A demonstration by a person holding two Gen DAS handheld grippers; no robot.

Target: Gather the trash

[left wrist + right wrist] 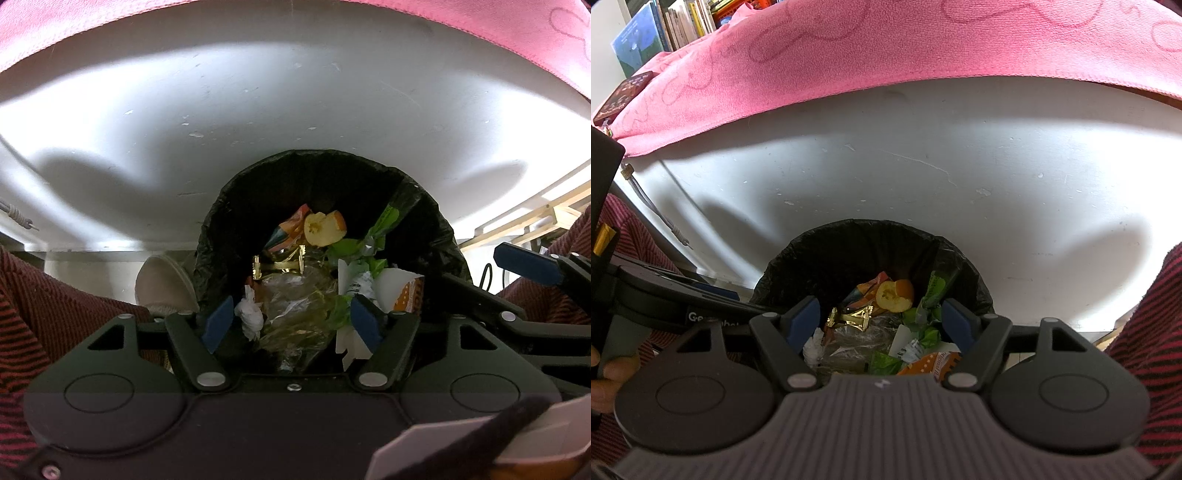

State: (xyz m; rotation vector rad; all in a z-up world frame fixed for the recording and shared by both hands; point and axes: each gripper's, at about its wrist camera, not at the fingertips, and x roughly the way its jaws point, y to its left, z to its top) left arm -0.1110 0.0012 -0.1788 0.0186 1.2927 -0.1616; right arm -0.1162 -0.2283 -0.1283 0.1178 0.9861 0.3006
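Left wrist view. My left gripper (pixel 291 319) points steeply down over the bin (pixel 236 206), which is lined with a black bag. The jaws stand apart with nothing between the blue pads (pixel 218 323); the trash lies below them, inside the bin. On top of the pile, toward the far side: a piece of orange peel (pixel 325 228). Next to it on the left, a colourful wrapper (pixel 290 229). Below these, a gold wrapper (pixel 280 263), crumpled clear plastic (pixel 295 295), a white tissue wad (pixel 251 314) on the left, green wrappers (pixel 373 236) on the right, and a white-and-orange paper packet (pixel 404 291). Behind the bin is a white table side (pixel 258 110) with a pink cloth (pixel 480 22) over its top. A light shoe (pixel 162 282) sits just left of the bin. My right gripper (pixel 532 264) shows at the right edge.

Right wrist view. My right gripper (pixel 879 325) also hangs over the same bin (pixel 798 254), jaws wide, nothing held. The same trash lies in the bin: orange peel (pixel 895 293), gold wrapper (pixel 851 316), tissue (pixel 814 349), green wrappers (pixel 929 295), orange packet (pixel 931 363). My left gripper's body (pixel 665 295) enters from the left, with fingers of my hand (pixel 613 373) on its handle. Books (pixel 683 22) stand at top left beyond the pink cloth (pixel 923 55).
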